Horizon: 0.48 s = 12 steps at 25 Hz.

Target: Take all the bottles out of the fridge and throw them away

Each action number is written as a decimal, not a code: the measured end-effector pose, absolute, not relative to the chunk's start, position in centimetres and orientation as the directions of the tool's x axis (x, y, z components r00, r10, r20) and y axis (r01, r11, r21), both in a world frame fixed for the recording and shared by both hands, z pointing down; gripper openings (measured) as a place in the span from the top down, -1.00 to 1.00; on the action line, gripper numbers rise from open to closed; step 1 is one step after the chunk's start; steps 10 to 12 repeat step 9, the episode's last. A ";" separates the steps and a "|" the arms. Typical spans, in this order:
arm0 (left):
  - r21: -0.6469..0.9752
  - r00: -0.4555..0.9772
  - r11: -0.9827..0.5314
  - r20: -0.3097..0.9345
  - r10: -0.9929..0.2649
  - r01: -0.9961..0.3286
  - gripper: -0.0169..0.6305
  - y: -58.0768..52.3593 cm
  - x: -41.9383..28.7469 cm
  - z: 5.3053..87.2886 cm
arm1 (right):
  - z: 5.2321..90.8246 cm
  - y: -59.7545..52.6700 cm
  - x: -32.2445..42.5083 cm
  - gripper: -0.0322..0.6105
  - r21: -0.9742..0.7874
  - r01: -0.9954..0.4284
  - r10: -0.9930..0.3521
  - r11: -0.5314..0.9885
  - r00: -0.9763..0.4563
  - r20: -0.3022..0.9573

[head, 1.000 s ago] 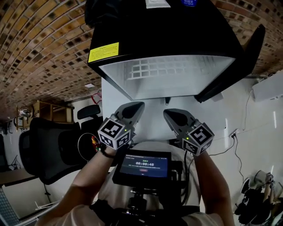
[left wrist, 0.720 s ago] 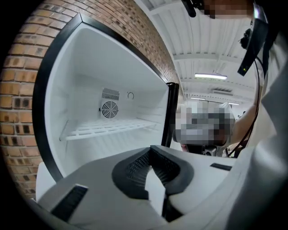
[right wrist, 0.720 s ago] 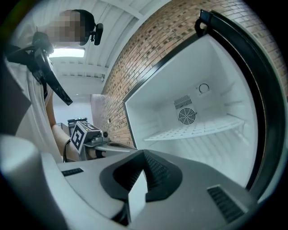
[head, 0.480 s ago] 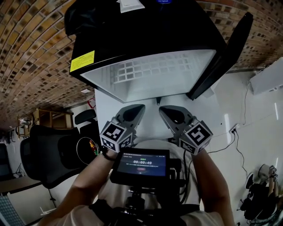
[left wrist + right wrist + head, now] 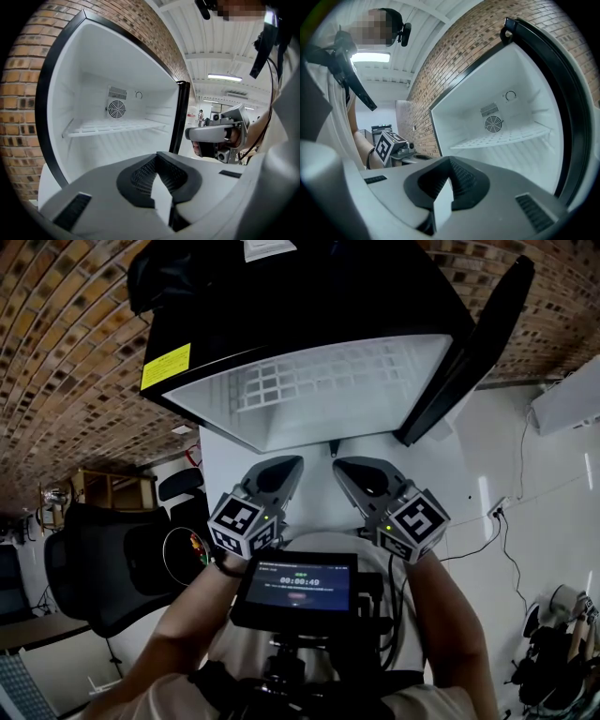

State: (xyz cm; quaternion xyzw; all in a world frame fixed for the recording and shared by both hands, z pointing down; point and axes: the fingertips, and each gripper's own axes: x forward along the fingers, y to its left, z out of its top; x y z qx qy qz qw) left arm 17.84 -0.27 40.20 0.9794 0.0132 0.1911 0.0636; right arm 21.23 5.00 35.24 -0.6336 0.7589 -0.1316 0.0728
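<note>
Left gripper (image 5: 281, 472) and right gripper (image 5: 356, 472) hang side by side, jaws pressed together, before the open fridge (image 5: 309, 413).

Right gripper (image 5: 450, 161): jaws closed together, pointing toward the fridge.
Fridge (image 5: 525, 89): open, white inside, black rim.
Shelf (image 5: 501, 138): white wire, spanning the interior.
Fan grille (image 5: 493, 123): round, on the back wall.
Left gripper (image 5: 390, 146): marker cube at lower left.
</note>
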 end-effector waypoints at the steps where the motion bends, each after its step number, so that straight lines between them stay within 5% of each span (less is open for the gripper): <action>1: 0.129 0.926 -0.992 0.374 0.050 0.001 0.91 -0.3 17.8 40.2 | 35.2 5.0 21.2 0.95 -0.293 -0.942 -0.981 0.163 -0.187 0.055; 12: 0.121 0.924 -0.993 0.380 0.050 0.004 0.91 -0.3 17.8 40.3 | 35.1 5.1 21.3 0.95 -0.292 -0.942 -0.981 0.167 -0.189 0.050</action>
